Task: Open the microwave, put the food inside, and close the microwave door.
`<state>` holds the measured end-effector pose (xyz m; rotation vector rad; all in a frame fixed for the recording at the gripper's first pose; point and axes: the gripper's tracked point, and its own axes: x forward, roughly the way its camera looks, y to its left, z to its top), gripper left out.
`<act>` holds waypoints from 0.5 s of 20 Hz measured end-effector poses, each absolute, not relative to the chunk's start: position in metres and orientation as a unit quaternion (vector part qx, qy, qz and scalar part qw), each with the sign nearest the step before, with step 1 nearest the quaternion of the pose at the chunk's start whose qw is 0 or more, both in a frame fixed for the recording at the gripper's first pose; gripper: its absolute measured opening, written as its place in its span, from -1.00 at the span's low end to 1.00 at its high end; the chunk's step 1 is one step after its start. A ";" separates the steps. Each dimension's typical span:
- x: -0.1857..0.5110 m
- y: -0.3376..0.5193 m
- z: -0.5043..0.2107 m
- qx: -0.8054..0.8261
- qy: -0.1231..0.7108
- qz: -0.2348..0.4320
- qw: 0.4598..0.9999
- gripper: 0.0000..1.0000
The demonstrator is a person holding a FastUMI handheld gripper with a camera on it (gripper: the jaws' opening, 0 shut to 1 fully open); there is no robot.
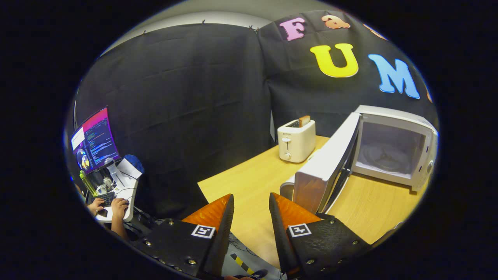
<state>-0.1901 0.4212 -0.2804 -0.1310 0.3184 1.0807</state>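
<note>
The gripper [251, 202] hangs over the table's [249, 175] near edge, fingers parted with nothing between them. The microwave [393, 147] stands by the far right edge, its door [325, 167] swung wide, half hiding a mug [287, 190] behind it. A toaster [296, 140] sits at the back edge. The food is hard to make out.

Black cloth [183, 101] is hung as the wall behind a wooden table [253, 179]. At nine o'clock a lit monitor [94, 140] is seen — a cluttered desk [120, 194] below it.
</note>
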 end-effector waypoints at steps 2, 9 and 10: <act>-0.194 0.404 -0.253 -0.068 0.133 0.528 0.836 0.08; -0.127 0.260 -0.175 -0.033 0.108 0.396 0.911 0.08; -0.109 0.231 -0.176 -0.031 0.113 0.350 0.929 0.08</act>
